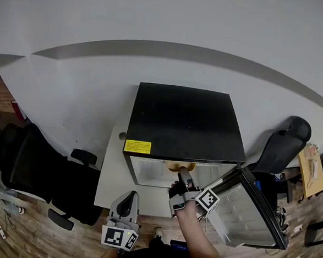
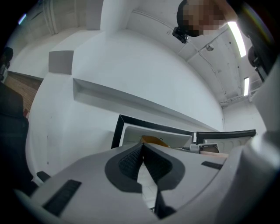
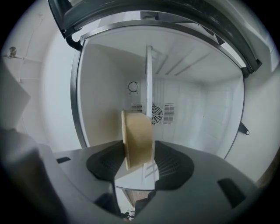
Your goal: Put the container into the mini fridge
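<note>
The container (image 3: 138, 138) is gripped between the jaws of the right hand-held gripper (image 1: 184, 174), rim against one pad and base against the other, at the front edge of the mini fridge (image 1: 184, 122) opening. The door (image 1: 252, 206) is swung wide to the right, and the white interior is divided by a shelf (image 3: 148, 74). The left hand-held gripper (image 2: 142, 148) is closed on nothing, low by the tabletop (image 1: 109, 177) edge. A yellow label (image 1: 137, 146) is fixed at the fridge's upper left corner; its print cannot be read.
</note>
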`<state>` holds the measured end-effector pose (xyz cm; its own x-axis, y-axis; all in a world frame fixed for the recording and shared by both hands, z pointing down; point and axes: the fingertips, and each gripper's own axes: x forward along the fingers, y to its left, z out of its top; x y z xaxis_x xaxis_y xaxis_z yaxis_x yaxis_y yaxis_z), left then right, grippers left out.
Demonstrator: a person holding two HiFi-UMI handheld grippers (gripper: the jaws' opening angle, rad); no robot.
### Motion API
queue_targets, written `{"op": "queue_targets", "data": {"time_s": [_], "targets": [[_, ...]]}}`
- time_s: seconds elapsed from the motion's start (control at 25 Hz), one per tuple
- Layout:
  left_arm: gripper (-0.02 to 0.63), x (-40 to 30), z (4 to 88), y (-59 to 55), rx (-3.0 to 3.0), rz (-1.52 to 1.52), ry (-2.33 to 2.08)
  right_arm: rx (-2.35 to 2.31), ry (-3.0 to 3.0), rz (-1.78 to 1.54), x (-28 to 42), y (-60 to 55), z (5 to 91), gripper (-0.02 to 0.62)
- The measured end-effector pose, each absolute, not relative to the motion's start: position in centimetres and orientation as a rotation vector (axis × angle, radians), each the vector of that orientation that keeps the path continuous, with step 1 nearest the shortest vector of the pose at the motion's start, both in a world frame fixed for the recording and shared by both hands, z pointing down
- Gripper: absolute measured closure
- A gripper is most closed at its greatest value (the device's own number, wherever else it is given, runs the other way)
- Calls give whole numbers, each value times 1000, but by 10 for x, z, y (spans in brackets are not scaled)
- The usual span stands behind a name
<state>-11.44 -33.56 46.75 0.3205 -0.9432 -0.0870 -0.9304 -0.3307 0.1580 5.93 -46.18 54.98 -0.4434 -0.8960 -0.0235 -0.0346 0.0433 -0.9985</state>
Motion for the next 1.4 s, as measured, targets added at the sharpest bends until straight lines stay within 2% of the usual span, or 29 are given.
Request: {"op": "queue_targets", "data": {"time_s": [0.64, 1.4], "targets": [[598, -122, 470, -341, 2465, -233, -1782, -937, 1548, -1457, 50, -487, 540, 337], [598, -129, 469, -328, 2441, -225, -1820, -921, 1549, -1428, 44, -500, 539, 324]]}}
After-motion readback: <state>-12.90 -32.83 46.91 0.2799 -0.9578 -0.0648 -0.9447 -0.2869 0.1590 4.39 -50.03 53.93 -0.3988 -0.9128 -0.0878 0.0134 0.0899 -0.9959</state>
